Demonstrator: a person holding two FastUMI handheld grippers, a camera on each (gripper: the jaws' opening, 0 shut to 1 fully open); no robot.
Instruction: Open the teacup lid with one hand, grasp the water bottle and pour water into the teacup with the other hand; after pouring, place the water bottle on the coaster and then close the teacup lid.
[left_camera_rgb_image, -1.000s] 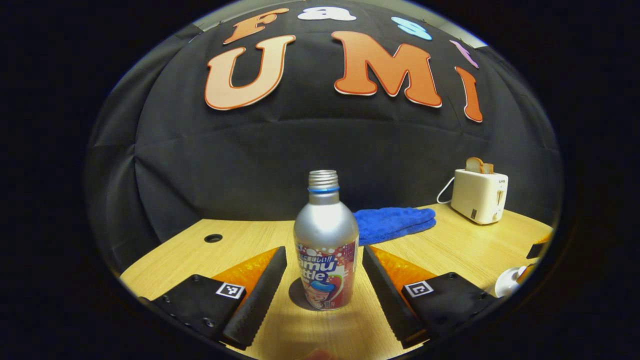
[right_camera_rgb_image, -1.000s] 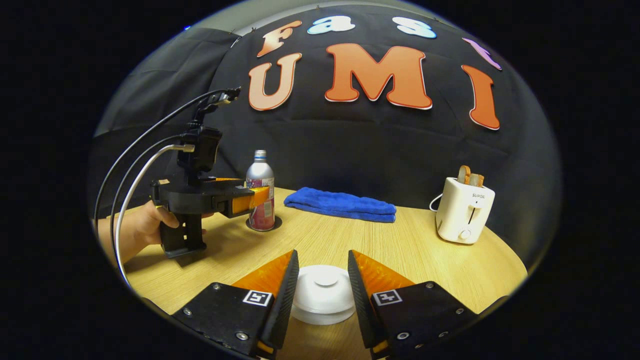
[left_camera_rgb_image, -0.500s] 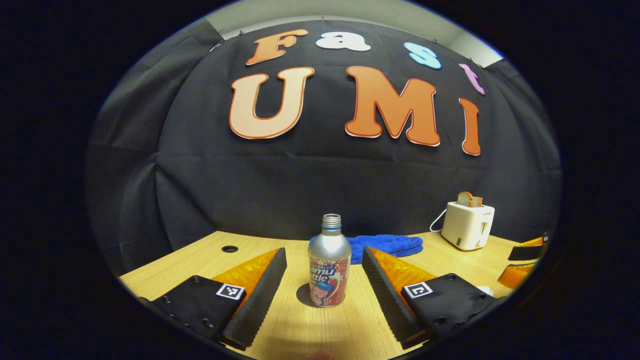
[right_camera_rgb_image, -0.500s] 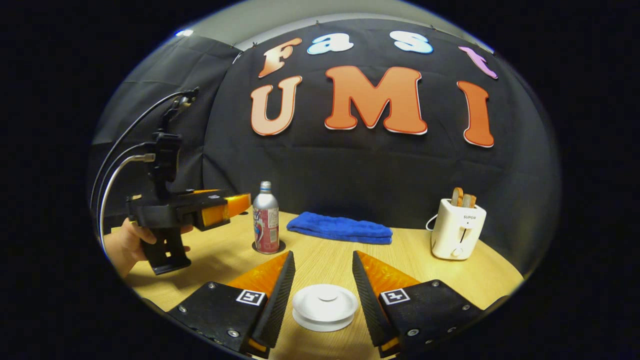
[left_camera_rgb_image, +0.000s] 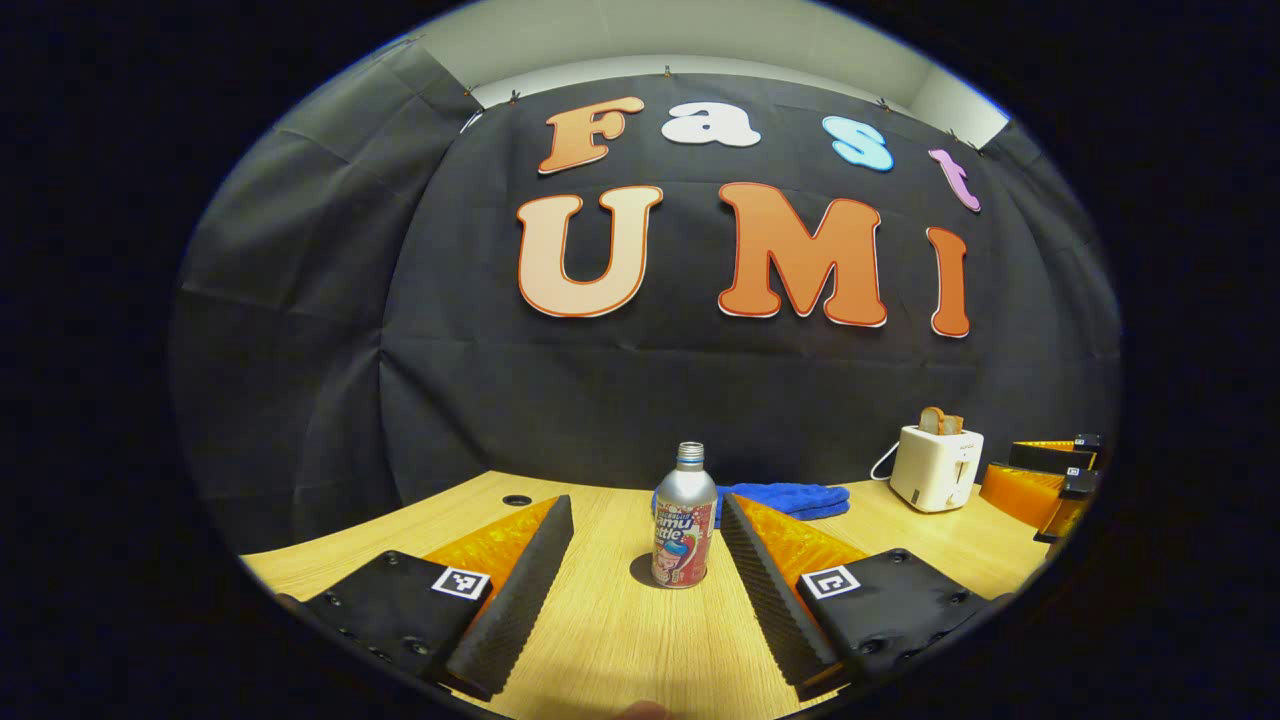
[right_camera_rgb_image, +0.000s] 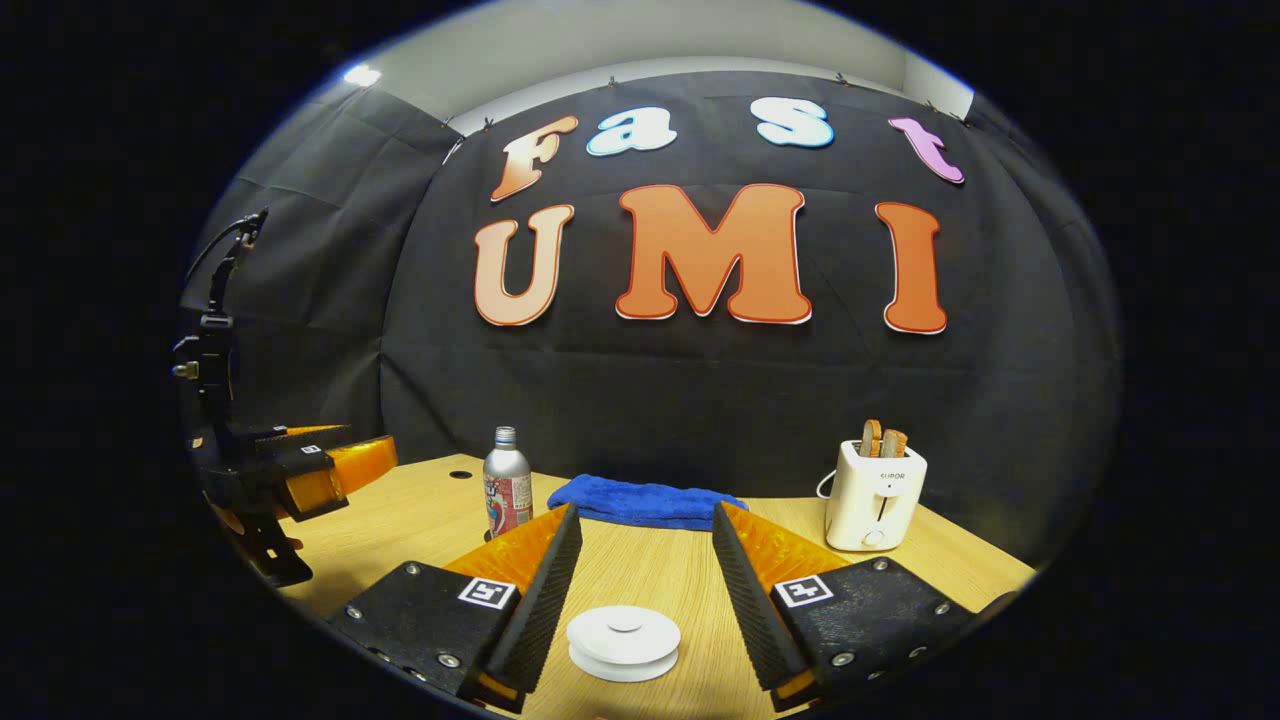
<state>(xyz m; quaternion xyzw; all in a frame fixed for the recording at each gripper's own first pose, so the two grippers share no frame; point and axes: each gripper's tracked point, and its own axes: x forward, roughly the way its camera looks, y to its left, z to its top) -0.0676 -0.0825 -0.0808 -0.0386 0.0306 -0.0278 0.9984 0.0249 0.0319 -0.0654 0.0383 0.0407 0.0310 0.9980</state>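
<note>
Ridged rubber pads line both claws, and both stand apart with nothing between them. In the left gripper view, the left gripper sits low in the frame with its fingers spread wide; straight ahead, centred in the gap and well clear of the tips, the silver aluminium water bottle with the red printed label stands upright, its long axis vertical, its neck uncapped, on a dark round coaster of which just a sliver shows at its base. In the right gripper view, the right gripper is likewise spread, and the white round teacup lid lies low centre, just short of its tips. Judging by that, the lid is already on and the bottle already set down, so little seems left.

Pale wooden table carries both. The teacup under the lid is hard to make out. Beyond, a folded blue cloth and a white toaster sit toward the right.
</note>
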